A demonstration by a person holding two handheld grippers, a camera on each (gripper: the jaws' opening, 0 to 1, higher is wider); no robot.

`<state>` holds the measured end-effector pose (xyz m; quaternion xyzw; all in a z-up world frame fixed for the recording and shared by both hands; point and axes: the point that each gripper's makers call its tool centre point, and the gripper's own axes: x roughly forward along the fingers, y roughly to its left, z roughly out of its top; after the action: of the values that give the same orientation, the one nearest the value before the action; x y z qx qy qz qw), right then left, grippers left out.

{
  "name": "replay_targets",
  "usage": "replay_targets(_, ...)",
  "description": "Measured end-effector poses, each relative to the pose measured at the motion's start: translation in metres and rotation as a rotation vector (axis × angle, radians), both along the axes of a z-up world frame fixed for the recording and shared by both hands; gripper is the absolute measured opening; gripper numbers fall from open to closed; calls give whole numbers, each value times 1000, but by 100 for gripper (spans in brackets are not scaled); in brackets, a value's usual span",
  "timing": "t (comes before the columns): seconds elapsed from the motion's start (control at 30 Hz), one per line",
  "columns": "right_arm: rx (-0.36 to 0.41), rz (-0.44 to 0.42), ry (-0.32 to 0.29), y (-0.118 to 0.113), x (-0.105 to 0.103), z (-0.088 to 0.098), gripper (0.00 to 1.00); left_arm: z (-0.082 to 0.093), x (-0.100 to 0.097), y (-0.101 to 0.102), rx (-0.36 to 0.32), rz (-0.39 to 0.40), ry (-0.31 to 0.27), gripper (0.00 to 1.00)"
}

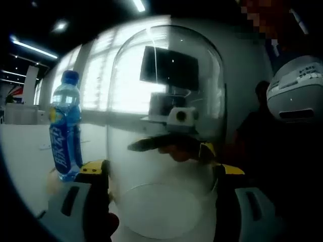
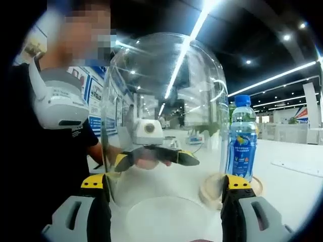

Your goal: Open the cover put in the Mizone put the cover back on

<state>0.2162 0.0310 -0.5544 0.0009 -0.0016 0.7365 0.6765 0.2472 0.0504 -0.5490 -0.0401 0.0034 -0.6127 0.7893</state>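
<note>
You have the clear glass dome cover [image 1: 166,126] [image 2: 164,121] held between both grippers. Your left gripper [image 1: 160,174] has its yellow-tipped jaws spread and pressed against the dome's two sides; your right gripper [image 2: 164,186] clamps it the same way from the opposite face. The blue-capped Mizone bottle [image 1: 65,128] [image 2: 242,137] stands upright just beside the dome on a round wooden base [image 2: 255,185], though the fisheye blurs whether dome and base touch, on the white table [image 2: 292,174].

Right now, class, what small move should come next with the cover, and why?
Probably carry the clear cover over the Mizone bottle: the left gripper and right gripper clasp the cover, and the bottle already stands on the round base beside it.
</note>
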Motion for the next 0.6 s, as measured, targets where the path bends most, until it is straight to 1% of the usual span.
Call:
replay_targets(0.37, -6, -1, 3, 1, 0, 1, 85, 0, 0, 1, 6, 7, 7, 76)
replay_targets(0.6, -1, -3, -1, 1, 0, 1, 86, 0, 0, 1, -2, 9, 5, 76)
